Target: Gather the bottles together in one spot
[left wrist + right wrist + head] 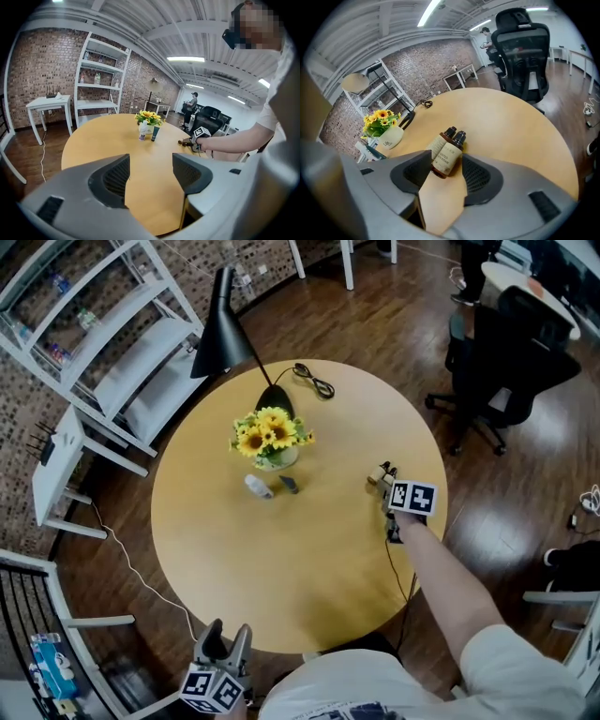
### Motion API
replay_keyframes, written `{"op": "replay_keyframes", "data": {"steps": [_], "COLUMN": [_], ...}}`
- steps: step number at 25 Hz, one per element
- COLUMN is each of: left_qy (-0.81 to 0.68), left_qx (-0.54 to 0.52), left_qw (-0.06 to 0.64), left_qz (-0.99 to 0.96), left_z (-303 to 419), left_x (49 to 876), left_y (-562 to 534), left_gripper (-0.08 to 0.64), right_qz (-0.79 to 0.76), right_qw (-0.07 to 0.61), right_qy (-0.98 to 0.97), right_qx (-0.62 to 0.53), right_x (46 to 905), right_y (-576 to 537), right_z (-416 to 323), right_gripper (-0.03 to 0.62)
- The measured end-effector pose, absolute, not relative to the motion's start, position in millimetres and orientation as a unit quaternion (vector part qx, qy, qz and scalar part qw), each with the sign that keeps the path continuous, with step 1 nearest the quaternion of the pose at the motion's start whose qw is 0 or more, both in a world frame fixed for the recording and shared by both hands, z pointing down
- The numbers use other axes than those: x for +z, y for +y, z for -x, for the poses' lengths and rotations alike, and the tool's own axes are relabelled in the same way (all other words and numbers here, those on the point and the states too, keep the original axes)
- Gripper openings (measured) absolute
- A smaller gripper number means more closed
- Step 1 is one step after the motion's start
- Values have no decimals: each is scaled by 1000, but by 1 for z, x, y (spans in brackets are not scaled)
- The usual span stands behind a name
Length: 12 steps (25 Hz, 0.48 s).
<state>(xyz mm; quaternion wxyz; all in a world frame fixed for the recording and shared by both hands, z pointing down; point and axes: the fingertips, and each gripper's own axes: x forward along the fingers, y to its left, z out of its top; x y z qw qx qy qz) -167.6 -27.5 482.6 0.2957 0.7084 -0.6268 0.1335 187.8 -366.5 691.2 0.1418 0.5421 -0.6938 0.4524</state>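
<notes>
Two brown bottles (449, 157) with black caps and paper labels lean side by side between the pads of my right gripper (446, 171), which is shut on the pair. In the head view that gripper (382, 476) is over the right side of the round wooden table (309, 587). A small white bottle (258, 487) and a dark tube (289, 485) lie on the table beside the sunflower vase (272, 457). My left gripper (228, 638) hangs at the table's near edge, open, nothing between its fingers. From it, the white bottle (142, 132) and tube (154, 133) show far across the table.
A black lamp (225, 334) and its coiled cable (314, 381) stand at the table's far side. A black office chair (506, 362) is off to the right, and a white shelf unit (103, 343) and small white table (56, 465) to the left.
</notes>
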Motion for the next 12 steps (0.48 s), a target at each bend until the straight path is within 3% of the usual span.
{"op": "replay_keyframes", "data": {"steps": [4, 12], "left_qy": [-618, -601], "left_qx": [138, 141], "left_qw": [297, 290], "left_qz": [-715, -731], "left_z": [160, 153], "left_x": [484, 486], "left_y": [-32, -35], "left_gripper": [261, 261], "right_qz": [-523, -490], "right_qw": [135, 210], "right_qy": [-701, -721], "right_qx": [465, 442], "right_x": [691, 689], "right_y": [-365, -312], "right_z": [-186, -196], "right_gripper": [158, 149]}}
